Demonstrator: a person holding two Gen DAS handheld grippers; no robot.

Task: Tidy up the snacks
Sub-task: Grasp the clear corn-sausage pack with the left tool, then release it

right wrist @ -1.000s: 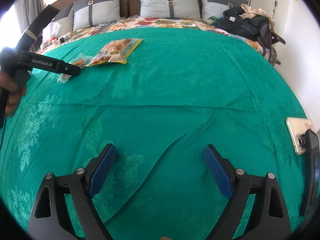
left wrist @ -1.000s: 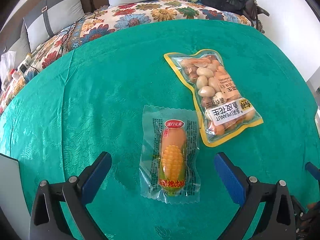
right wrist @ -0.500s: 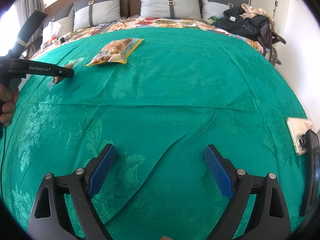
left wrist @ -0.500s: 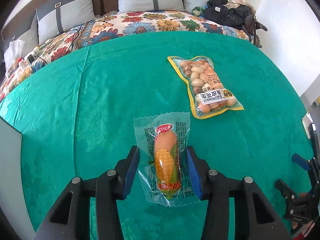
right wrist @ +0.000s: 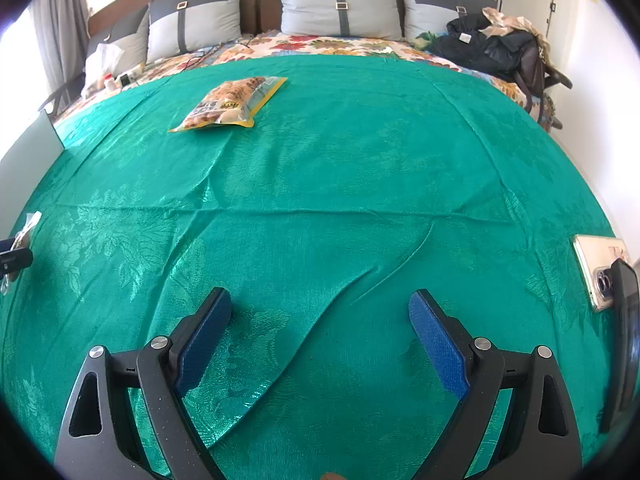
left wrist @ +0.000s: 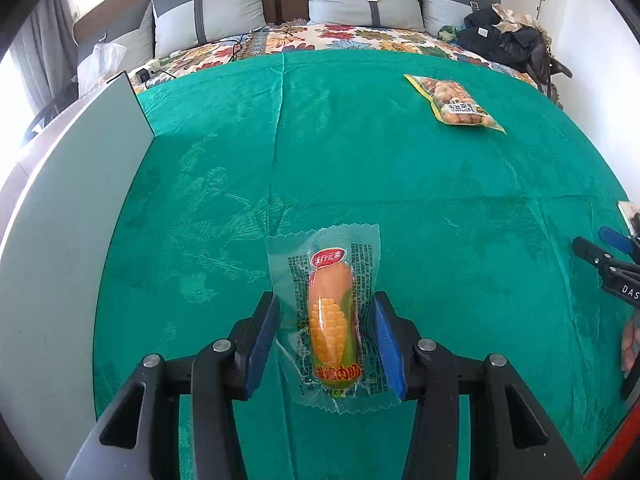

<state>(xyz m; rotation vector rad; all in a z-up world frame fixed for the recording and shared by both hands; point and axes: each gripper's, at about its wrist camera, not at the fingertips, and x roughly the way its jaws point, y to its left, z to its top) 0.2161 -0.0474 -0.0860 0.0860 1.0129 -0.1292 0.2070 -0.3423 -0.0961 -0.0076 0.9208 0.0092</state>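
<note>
My left gripper (left wrist: 326, 320) is shut on a clear packet with a corn-printed sausage (left wrist: 330, 316) and holds it above the green cloth (left wrist: 400, 200). The packet also shows at the far left edge of the right wrist view (right wrist: 22, 236). A yellow peanut bag (left wrist: 456, 104) lies flat far to the right of the left gripper; it also lies at the back left in the right wrist view (right wrist: 230, 102). My right gripper (right wrist: 320, 312) is open and empty, low over the cloth. It shows at the right edge of the left wrist view (left wrist: 608, 260).
A pale grey box wall (left wrist: 68, 208) stands along the left edge of the cloth. A phone (right wrist: 598, 272) lies at the right edge. Pillows (right wrist: 340, 4), a floral sheet and a pile of dark clothes (right wrist: 492, 46) are at the back.
My left gripper closed on the corn sausage packet, lifted it off the cloth and carried it left toward the grey box. The right gripper has stayed put.
</note>
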